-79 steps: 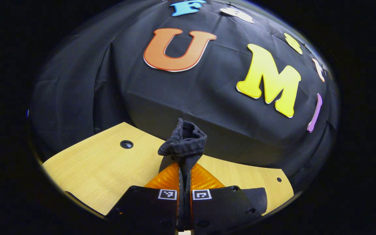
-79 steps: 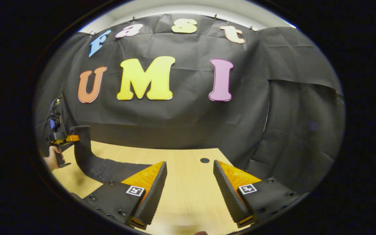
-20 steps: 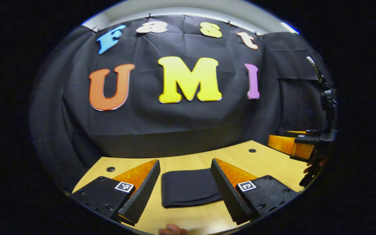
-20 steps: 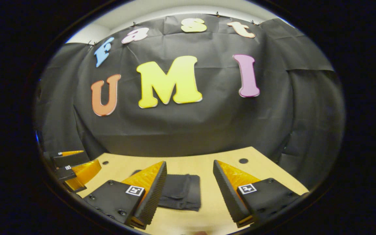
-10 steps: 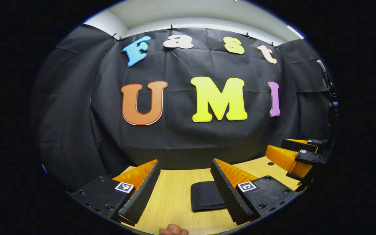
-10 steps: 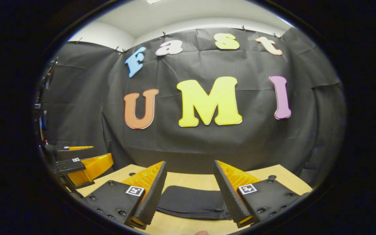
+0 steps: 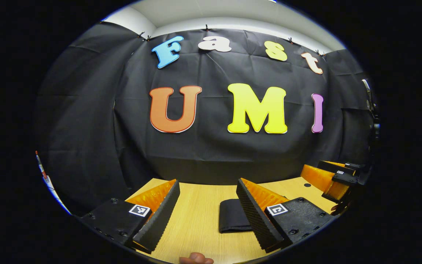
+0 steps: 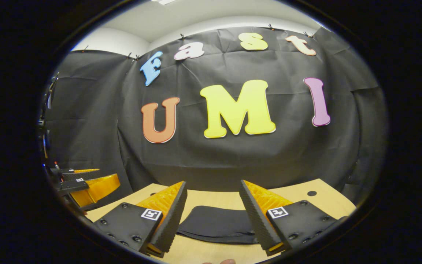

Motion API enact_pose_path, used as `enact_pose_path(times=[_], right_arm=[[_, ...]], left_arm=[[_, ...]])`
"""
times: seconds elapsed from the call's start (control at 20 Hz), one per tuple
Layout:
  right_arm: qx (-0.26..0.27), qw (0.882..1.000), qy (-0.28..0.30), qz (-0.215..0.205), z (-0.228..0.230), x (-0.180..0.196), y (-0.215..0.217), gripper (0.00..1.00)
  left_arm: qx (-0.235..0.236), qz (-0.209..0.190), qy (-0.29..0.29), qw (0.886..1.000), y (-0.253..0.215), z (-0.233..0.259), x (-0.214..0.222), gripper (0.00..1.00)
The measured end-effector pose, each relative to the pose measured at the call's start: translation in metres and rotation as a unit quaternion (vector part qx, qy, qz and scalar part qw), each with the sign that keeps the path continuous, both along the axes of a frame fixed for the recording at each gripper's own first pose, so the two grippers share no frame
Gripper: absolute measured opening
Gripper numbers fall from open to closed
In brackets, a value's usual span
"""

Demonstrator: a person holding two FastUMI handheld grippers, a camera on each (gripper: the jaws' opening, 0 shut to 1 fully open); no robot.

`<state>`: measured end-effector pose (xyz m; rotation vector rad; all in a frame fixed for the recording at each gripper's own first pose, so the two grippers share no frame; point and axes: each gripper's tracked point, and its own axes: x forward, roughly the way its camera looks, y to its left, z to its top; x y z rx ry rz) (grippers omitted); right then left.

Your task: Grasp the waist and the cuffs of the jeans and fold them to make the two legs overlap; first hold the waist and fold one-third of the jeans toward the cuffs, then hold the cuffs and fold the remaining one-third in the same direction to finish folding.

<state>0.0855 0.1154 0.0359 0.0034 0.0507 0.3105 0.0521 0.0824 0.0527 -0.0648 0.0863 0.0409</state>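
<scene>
- Left gripper [image 7: 207,216]: fingers spread apart, holding nothing, above the desk [image 7: 196,220].
- Right gripper [image 8: 213,216]: fingers likewise apart, empty.
- Jeans [image 8: 218,223]: folded into a flat dark bundle on the desk, lying ahead of both grippers, toward its far edge.

In the left gripper view, the folded jeans [image 7: 231,220] lay on the table [image 7: 196,220] with their right part hidden behind the left gripper's [image 7: 207,216] finger at five o'clock. In the right gripper view, both ends of the jeans [image 8: 214,223] ran behind the right gripper's [image 8: 213,220] spread fingers. How many layers the fold held could not be told.
</scene>
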Motion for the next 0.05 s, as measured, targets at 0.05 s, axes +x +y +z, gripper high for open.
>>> enact_pose_path(times=[0.05], right_arm=[[-0.001, 1.0, 0.001, 0.0, 0.0003, -0.0003, -0.0017, 0.89]], left_arm=[[-0.001, 0.0, 0.002, 1.0, -0.0021, -0.0006, 0.0007, 0.99]])
